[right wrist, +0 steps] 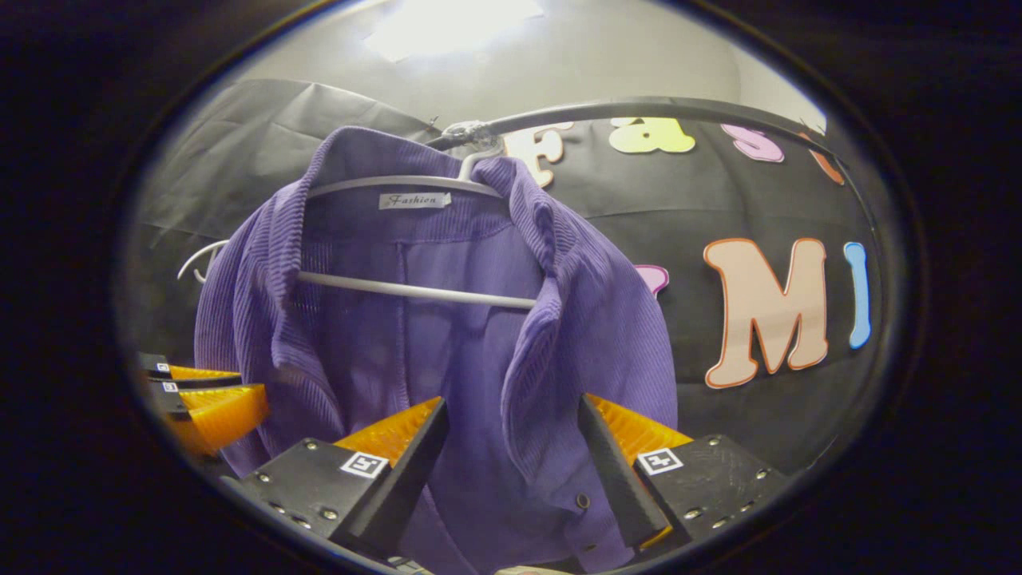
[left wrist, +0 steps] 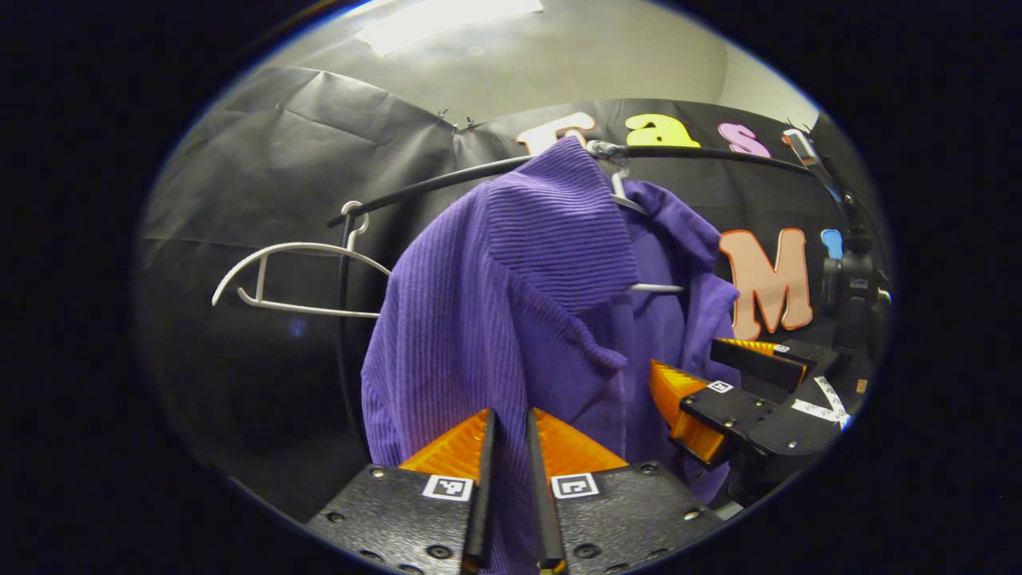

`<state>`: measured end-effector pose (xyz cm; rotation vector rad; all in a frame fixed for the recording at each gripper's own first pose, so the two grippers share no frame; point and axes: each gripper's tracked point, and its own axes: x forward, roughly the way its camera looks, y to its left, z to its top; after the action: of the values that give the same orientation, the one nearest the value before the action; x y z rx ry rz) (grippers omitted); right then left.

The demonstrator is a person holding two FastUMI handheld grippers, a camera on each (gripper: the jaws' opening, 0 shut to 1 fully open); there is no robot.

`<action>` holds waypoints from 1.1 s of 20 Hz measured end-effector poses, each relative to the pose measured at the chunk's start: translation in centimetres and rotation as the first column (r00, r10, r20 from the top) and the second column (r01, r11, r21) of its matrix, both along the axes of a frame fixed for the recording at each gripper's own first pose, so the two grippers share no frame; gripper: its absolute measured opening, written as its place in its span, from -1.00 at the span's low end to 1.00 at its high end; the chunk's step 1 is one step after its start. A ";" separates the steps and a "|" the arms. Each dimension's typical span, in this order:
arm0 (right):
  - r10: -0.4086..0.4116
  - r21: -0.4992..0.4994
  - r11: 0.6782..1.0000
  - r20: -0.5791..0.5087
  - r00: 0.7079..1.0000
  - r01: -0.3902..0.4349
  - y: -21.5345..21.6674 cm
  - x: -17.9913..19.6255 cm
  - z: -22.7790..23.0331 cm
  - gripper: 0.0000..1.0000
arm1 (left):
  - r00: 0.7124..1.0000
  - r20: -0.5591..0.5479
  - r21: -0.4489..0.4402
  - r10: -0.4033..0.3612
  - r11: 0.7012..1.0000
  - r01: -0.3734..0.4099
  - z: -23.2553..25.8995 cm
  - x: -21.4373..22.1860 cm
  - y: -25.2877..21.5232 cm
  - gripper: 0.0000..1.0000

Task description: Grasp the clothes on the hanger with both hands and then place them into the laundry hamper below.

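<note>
On the curved black metal rail (left wrist: 447, 180), a purple ribbed corduroy shirt (left wrist: 495, 319) is hanging from a white wire hanger (right wrist: 415, 291), its collar up by the hook. Beside it on the same rail, an empty white wire hanger (left wrist: 295, 279) is dangling well apart to one side.

Down low in the left gripper view, the left gripper (left wrist: 511, 435) is sitting right up against the shirt's lower front, its fingers drawn close with a narrow strip of purple cloth showing in the slit; whether they are actually pinching it, I cannot tell.

Over in the right gripper view, the right gripper (right wrist: 511, 423) is spreading wide, and the shirt's front edge with its dark snap button is hanging between the fingers, neither one pressing on it.
</note>
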<state>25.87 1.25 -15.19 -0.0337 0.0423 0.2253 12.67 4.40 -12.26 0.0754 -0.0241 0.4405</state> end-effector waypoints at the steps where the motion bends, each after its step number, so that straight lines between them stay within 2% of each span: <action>1: 0.003 0.009 1.000 -0.003 1.000 -0.003 0.2 0.2 -0.1 0.93 | 1.000 0.000 -0.010 0.000 1.000 0.000 -0.1 0.1 0.3 -0.67; 4: -0.007 0.005 1.000 -0.002 1.000 0.007 -0.1 0.3 -0.6 0.93 | 0.999 -0.014 -0.004 -0.039 0.999 0.039 0.0 0.3 0.1 -1.00; 6: -0.027 0.004 1.000 0.012 1.000 0.027 -0.5 0.4 -0.6 0.96 | 0.996 -0.023 0.011 -0.088 0.996 0.089 0.3 -0.1 -0.7 -0.99; 10: -0.055 0.064 0.997 0.040 0.998 0.053 -0.3 1.4 0.4 0.93 | 0.978 -0.043 -0.055 -0.206 0.978 0.203 0.7 -1.1 -1.4 -1.00; 12: -0.088 0.081 0.993 0.048 0.995 0.084 -0.7 2.7 1.2 0.94 | 0.958 -0.043 -0.120 -0.285 0.953 0.278 1.1 -1.9 -2.2 -1.00; 14: -0.149 0.088 0.985 0.034 0.988 0.146 -2.3 4.4 1.6 0.95 | 0.922 -0.044 -0.152 -0.386 0.914 0.375 1.9 -3.2 -3.6 -1.00; 16: -0.183 0.121 0.976 0.017 0.983 0.179 -3.4 5.3 2.2 0.39 | 0.883 -0.021 -0.154 -0.468 0.875 0.460 3.6 -5.0 -4.6 -1.00; 20: -0.134 0.172 0.976 -0.031 0.990 0.138 -3.3 4.9 2.9 -0.72 | 0.842 0.013 -0.146 -0.539 0.832 0.535 6.5 -7.9 -4.1 -0.99; 21: -0.133 0.178 0.975 -0.022 0.991 0.135 -3.6 4.8 3.3 -0.89 | 0.839 0.017 -0.152 -0.544 0.828 0.540 6.8 -8.1 -3.7 -0.99; 22: -0.136 0.185 0.973 -0.009 0.991 0.135 -4.0 4.3 3.8 -0.89 | 0.839 0.013 -0.149 -0.544 0.829 0.540 7.0 -8.3 -3.3 -1.00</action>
<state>30.12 -2.74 -11.35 0.1544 0.0198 0.0918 4.35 1.07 -5.28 -0.0721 0.0173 -0.1346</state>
